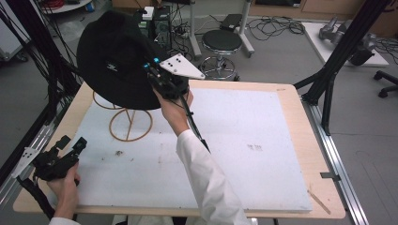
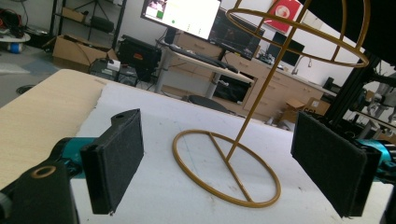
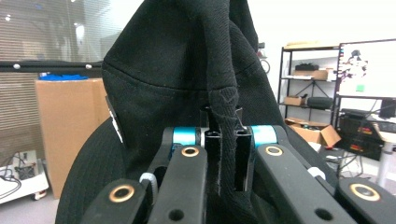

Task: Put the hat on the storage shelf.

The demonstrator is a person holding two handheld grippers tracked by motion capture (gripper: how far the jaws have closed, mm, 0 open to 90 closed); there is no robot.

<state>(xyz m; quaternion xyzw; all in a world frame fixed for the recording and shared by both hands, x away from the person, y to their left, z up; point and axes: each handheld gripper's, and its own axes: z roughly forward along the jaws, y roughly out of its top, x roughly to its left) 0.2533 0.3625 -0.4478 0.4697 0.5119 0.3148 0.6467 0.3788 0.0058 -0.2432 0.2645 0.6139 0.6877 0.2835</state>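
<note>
A black brimmed hat hangs over the top of a gold wire hat stand at the table's far left. My right gripper is at the hat's right side, shut on a fold of its fabric. The right gripper view shows that fold pinched between the pads of my right gripper, with the hat rising above. My left gripper rests open near the table's front left corner. Seen from my left gripper, the stand is ahead between wide-apart pads, and the hat's edge shows at top right.
A white foam board covers most of the wooden table. Black frame posts stand at the right edge and far left. A stool and cables lie on the floor beyond the table.
</note>
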